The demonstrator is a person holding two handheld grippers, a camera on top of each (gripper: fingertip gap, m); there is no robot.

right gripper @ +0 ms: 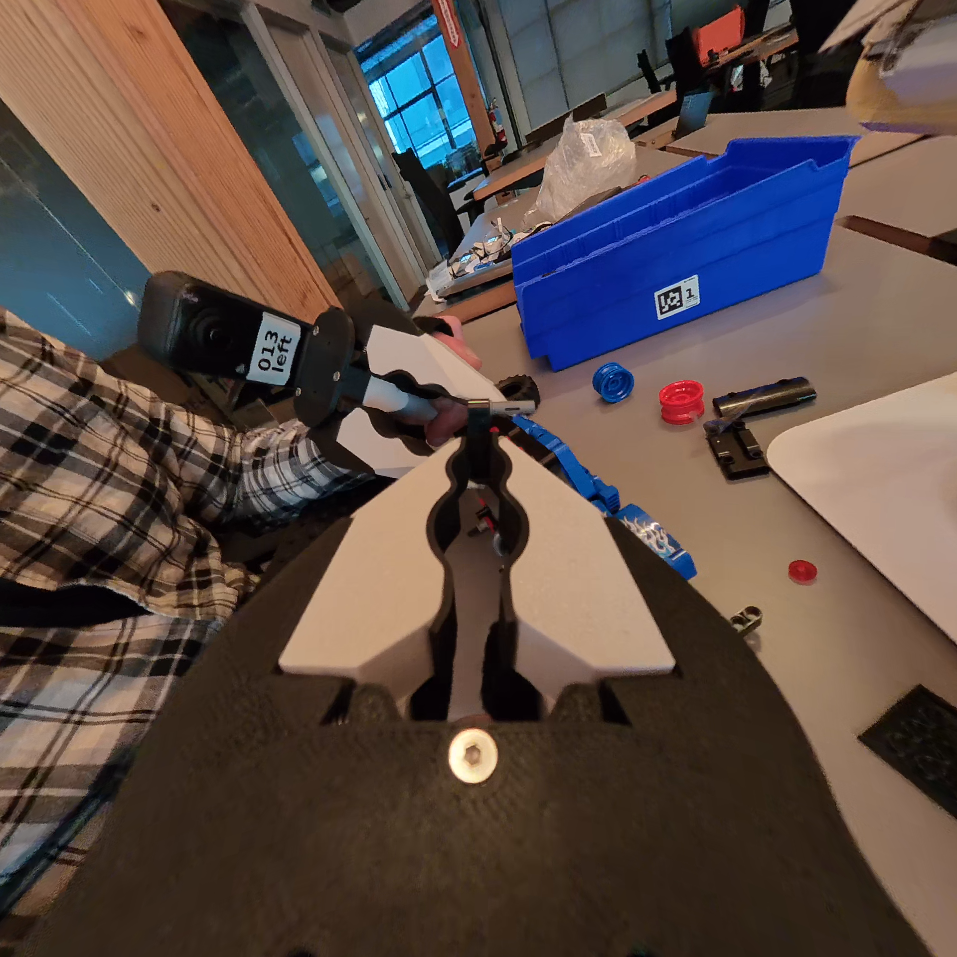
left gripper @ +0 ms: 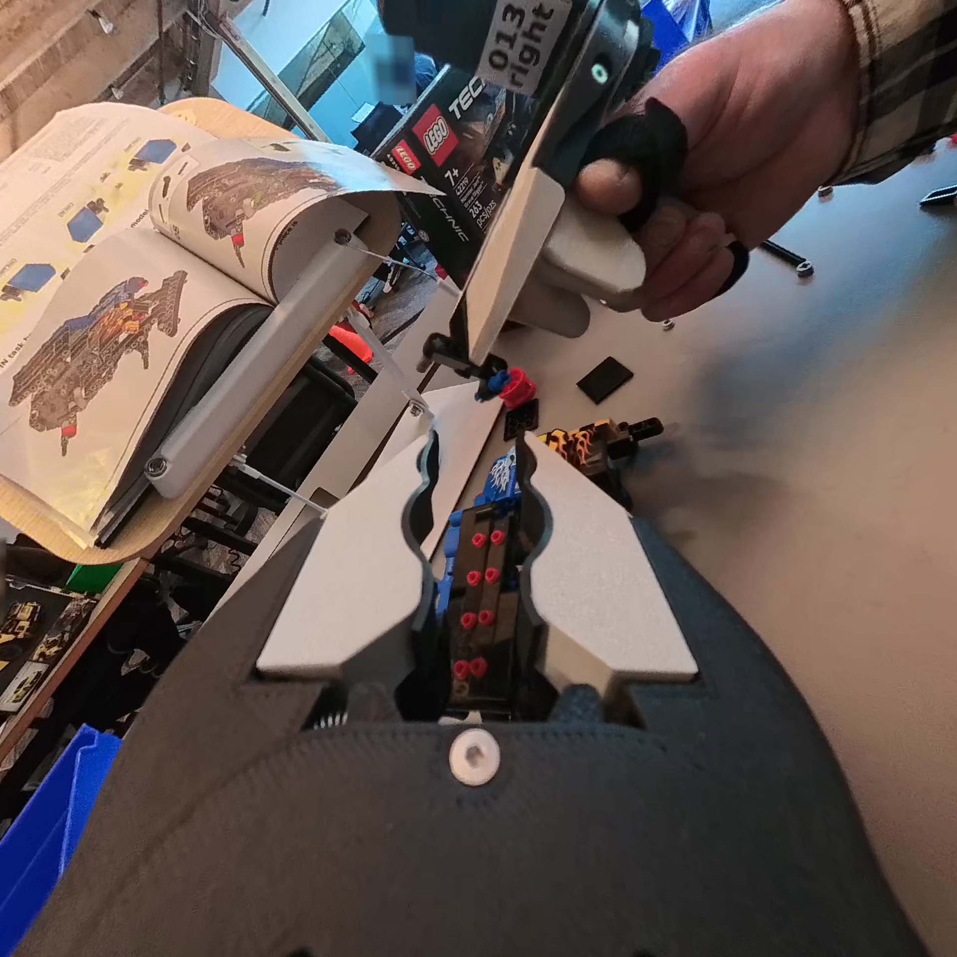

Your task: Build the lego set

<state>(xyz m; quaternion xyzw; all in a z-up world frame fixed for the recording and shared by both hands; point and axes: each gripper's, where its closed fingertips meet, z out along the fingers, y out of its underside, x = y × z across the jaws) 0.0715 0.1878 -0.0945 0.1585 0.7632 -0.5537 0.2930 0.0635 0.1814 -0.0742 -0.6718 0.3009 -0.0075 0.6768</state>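
My left gripper (left gripper: 479, 450) is shut on the part-built model (left gripper: 481, 595), a black beam body with paired red pins and blue side parts that runs back between the jaws. My right gripper (left gripper: 472, 360) comes in from above, just past the left fingertips. It is shut on a thin black connector (right gripper: 479, 440) that carries a grey axle (right gripper: 512, 406). A blue pin and a red bush (left gripper: 515, 387) sit at the model's front end beside that connector. In the right wrist view the model's blue flame-print panel (right gripper: 653, 538) sticks out to the right.
The open instruction booklet (left gripper: 155, 290) stands on a holder at the left, with the set's box (left gripper: 455, 171) behind. A blue bin (right gripper: 673, 233), blue hub (right gripper: 613, 381), red hub (right gripper: 681, 402), black parts (right gripper: 735, 448), a flame-print piece (left gripper: 595, 440) and a white board (right gripper: 880, 492) lie on the table. My left and right fingertips are right by each other.
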